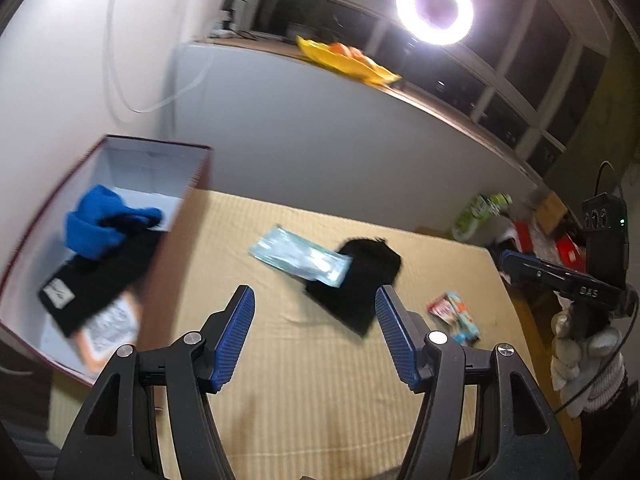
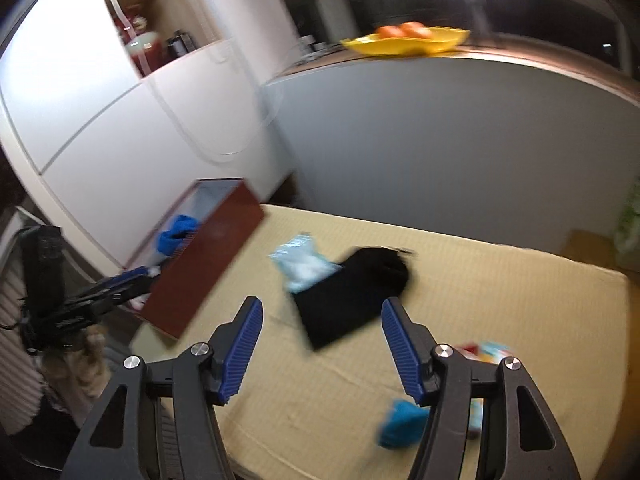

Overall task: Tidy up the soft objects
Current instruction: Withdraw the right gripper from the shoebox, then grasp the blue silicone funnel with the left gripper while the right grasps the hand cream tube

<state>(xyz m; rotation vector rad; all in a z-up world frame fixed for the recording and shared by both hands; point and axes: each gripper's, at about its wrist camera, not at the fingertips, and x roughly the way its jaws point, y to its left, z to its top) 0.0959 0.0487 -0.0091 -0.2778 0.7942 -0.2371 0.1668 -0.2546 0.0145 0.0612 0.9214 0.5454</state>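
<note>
Left wrist view looks into red box: blue knit piece on black beanie. Left gripper jaws wide apart, nothing between. Right wrist view alone shows small blue cloth near table edge. Right gripper jaws apart, empty. Black cloth and pale packet, overlapping, lie mid tan table. Ring light, yellow fruit tray on ledge behind.
</note>
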